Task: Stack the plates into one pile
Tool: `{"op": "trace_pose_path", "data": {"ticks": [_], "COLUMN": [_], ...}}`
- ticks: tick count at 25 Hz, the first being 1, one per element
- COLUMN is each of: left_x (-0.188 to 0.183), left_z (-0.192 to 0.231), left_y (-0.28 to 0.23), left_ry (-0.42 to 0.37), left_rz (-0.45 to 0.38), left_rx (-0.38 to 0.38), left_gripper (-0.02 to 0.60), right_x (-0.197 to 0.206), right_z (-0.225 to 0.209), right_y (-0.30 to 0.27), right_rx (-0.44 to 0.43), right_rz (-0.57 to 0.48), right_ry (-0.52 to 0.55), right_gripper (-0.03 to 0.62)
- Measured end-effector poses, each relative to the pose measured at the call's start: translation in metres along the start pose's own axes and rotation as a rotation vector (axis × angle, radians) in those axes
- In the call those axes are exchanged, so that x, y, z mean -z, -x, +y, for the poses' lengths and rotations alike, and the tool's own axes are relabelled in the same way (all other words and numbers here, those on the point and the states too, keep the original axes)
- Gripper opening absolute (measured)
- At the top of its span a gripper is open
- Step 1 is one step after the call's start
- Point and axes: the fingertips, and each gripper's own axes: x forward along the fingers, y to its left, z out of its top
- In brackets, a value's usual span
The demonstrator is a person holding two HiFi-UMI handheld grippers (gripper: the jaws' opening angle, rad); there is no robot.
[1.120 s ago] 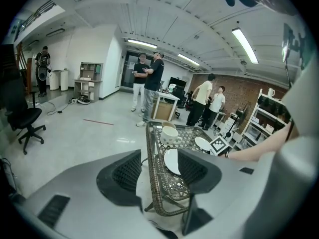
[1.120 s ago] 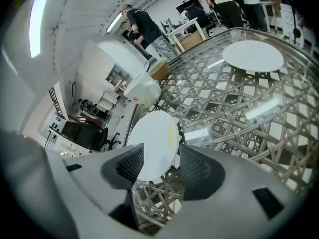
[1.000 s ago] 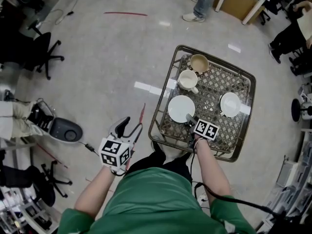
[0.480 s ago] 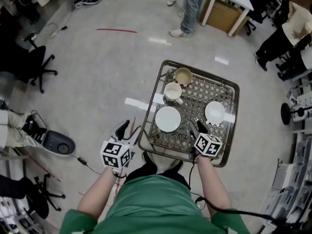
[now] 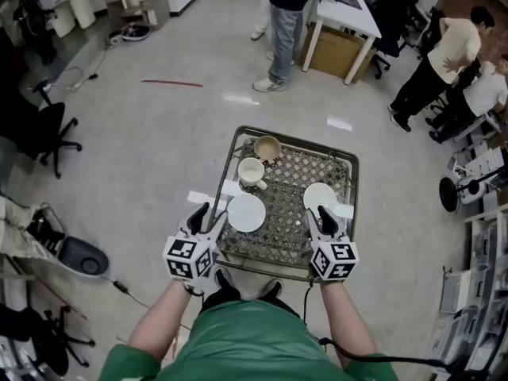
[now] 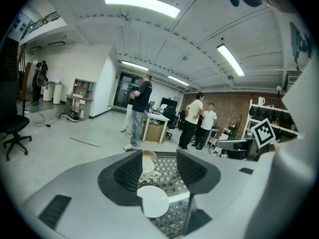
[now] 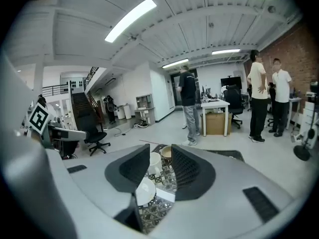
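Note:
Two white plates lie apart on the lattice table: the left plate and the right plate. My left gripper hovers at the table's front left corner beside the left plate, open and empty. Raised over the front right part of the table, my right gripper is just short of the right plate. Its jaws have just been closing but still stand apart, with nothing between them.
A white mug and a beige cup stand at the table's far left. Several people stand beyond the table by a white desk. Office chairs are on the left.
The right gripper has lifted away from the left plate's edge and swung right toward the right plate. The left gripper has risen toward the table's left corner. The table now looks farther off.

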Motion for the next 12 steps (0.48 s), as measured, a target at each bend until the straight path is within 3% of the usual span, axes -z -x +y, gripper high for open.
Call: {"op": "trace_pose_path", "data": {"ticks": [12], "left_x": [-0.066], "left_z": [-0.078], "left_y": [0.009], "left_ry": [-0.165], "left_rz": [-0.169], "left_rx": [-0.039], "left_gripper": [0.187], "right_x": [-0.063], "right_z": [-0.029], "right_y": [0.073], "right_rx": [0.023], "right_rz": [-0.178], "right_ry": [0.133], "right_gripper": [0.082]}}
